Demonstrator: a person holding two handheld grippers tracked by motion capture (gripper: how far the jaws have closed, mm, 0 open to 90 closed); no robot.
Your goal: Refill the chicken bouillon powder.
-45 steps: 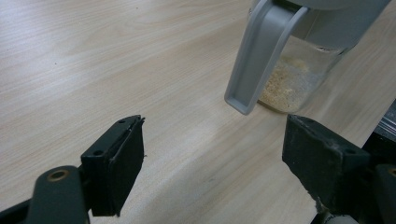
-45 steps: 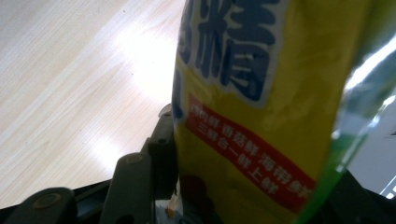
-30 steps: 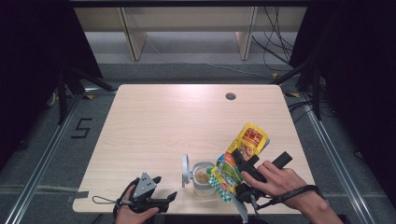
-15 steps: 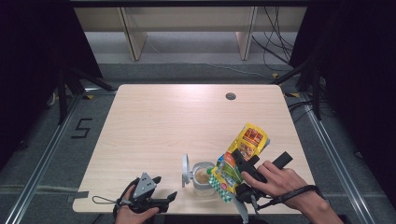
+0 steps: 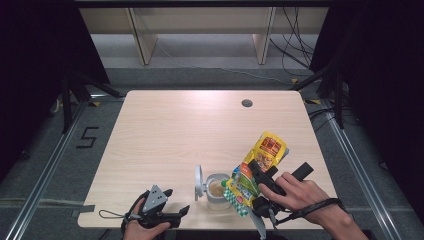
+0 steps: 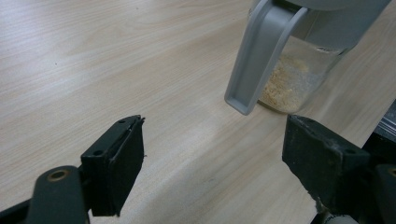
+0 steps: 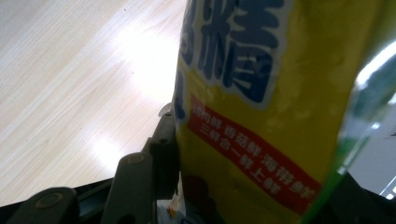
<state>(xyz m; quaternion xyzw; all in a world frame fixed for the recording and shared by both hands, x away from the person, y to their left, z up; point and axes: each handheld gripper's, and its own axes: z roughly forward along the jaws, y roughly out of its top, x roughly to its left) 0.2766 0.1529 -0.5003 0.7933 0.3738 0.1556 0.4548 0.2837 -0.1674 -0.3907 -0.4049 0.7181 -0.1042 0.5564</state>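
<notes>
A yellow and green seasoning bag (image 5: 256, 167) is tipped with its lower end over a clear jar (image 5: 218, 190) near the table's front edge. My right gripper (image 5: 260, 175) is shut on the bag; in the right gripper view the bag (image 7: 280, 107) stands pressed against the left jaw. The jar holds pale granules (image 6: 287, 86) and its grey flip lid (image 5: 199, 182) hangs open to the left; in the left gripper view the lid (image 6: 259, 56) hangs beside the jar. My left gripper (image 5: 177, 212) rests open at the front edge, left of the jar, nothing between its jaws (image 6: 212, 163).
The light wooden table (image 5: 200, 130) has a round cable hole (image 5: 247, 103) at the back right. Wooden shelf legs (image 5: 142, 40) stand on the floor beyond the table. Metal rails (image 5: 45, 175) run along both sides.
</notes>
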